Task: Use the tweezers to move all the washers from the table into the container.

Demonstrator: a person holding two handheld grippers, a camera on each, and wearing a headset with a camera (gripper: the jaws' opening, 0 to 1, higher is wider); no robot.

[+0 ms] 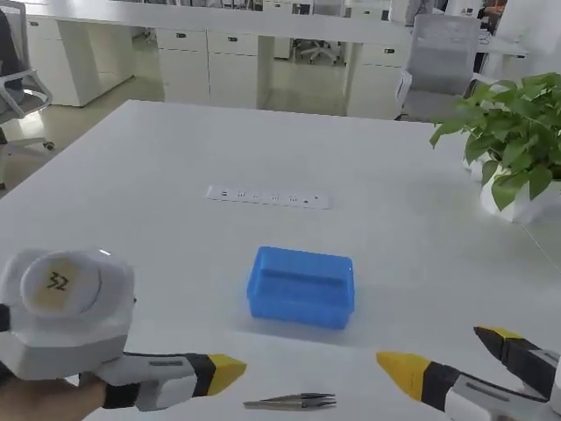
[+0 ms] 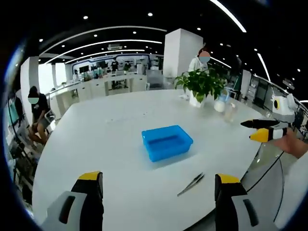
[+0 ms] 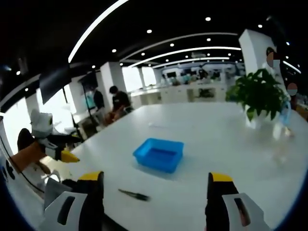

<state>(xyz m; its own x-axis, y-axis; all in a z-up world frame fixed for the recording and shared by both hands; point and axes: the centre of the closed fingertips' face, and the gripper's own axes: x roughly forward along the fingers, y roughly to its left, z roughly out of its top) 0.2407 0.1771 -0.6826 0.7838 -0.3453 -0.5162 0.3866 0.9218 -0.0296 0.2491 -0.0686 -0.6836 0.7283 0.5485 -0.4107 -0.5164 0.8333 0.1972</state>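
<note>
A blue rectangular container (image 1: pixel 301 287) (image 2: pixel 166 142) (image 3: pixel 159 154) stands on the white table (image 1: pixel 158 175). Slim metal tweezers (image 1: pixel 291 402) (image 2: pixel 191 184) (image 3: pixel 134 195) lie flat on the table just in front of it, near the front edge. My left gripper (image 1: pixel 223 370) (image 2: pixel 158 179) hovers open to the left of the tweezers, yellow-tipped jaws wide apart and holding nothing. My right gripper (image 1: pixel 451 353) (image 3: pixel 155 177) is open too, to the right of the tweezers, with nothing between its jaws. Both stay apart from the tweezers and the container.
A white power strip (image 1: pixel 267 196) lies behind the container at mid-table. A potted green plant (image 1: pixel 517 140) stands at the right edge. Office chairs (image 1: pixel 443 61) and desks are behind the table. People stand far off in the room.
</note>
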